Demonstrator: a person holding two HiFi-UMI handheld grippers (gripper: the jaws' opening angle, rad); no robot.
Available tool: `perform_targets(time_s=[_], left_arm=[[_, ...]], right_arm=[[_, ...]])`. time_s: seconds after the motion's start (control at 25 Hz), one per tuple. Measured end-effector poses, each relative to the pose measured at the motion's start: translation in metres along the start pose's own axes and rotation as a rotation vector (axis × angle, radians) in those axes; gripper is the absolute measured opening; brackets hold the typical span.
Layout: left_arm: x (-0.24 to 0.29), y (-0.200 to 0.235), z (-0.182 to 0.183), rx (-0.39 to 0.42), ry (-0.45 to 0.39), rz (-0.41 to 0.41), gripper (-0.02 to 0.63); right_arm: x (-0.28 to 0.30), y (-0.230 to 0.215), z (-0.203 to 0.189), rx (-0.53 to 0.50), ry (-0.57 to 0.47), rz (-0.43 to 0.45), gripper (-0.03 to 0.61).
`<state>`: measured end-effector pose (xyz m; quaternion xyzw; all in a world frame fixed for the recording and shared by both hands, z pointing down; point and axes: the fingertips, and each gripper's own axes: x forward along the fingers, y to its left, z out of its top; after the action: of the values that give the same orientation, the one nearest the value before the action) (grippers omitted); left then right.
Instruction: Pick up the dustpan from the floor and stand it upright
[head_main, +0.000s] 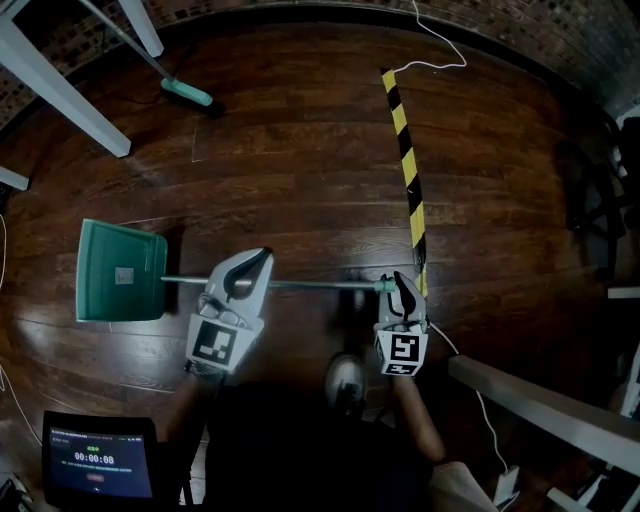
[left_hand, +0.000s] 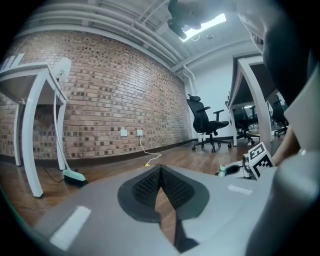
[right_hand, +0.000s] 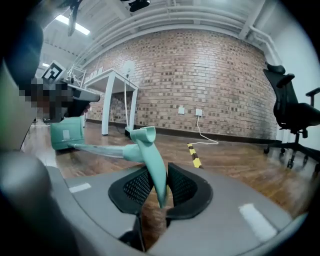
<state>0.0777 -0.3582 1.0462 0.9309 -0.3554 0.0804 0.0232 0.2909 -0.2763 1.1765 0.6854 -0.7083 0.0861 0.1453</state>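
Observation:
The green dustpan (head_main: 120, 272) lies on the wooden floor at the left, and its long thin handle (head_main: 320, 286) runs to the right. My right gripper (head_main: 403, 285) is shut on the green grip at the handle's end (right_hand: 150, 155); the grip stands between the pads, and the pan (right_hand: 67, 132) shows far off to the left. My left gripper (head_main: 252, 265) hangs over the handle near the pan. Its pads meet with nothing between them (left_hand: 160, 170). The right gripper's marker cube (left_hand: 260, 159) shows at the right of the left gripper view.
A green-headed broom (head_main: 185, 92) leans by white table legs (head_main: 60, 90) at the upper left. Yellow-black tape (head_main: 405, 160) runs up the floor from my right gripper. A tablet (head_main: 98, 460) sits at the lower left, a white bar (head_main: 540, 400) at the lower right. Office chairs (left_hand: 205, 122) stand beyond.

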Motion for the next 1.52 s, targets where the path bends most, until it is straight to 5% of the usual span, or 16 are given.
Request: perform_targets(time_s=[0.28,0.76,0.96,1.16,1.52], left_arm=[[0.000,0.006,0.052,0.000,-0.050,0.036,0.002],[-0.060,0.007,0.273,-0.033,-0.042,0.076,0.002],[-0.078,0.015,0.316,-0.021,-0.041,0.099,0.002],[-0.109,0.028,0.397,-0.053,-0.023,0.133,0.002],[-0.155,0.057,0.464,-0.076,0.000,0.182,0.002]], right_arm=[[-0.013,-0.032,0.080,-0.047,-0.060,-0.030,0.103],[-0.090,-0.026,0.309,-0.279,0.008,-0.006,0.131],[-0.098,-0.015,0.332,-0.376,0.083,0.011,0.143],[-0.112,0.009,0.395,-0.422,0.152,0.049,0.160],[-0.107,0.071,0.442,-0.505,0.272,0.245,0.206]])
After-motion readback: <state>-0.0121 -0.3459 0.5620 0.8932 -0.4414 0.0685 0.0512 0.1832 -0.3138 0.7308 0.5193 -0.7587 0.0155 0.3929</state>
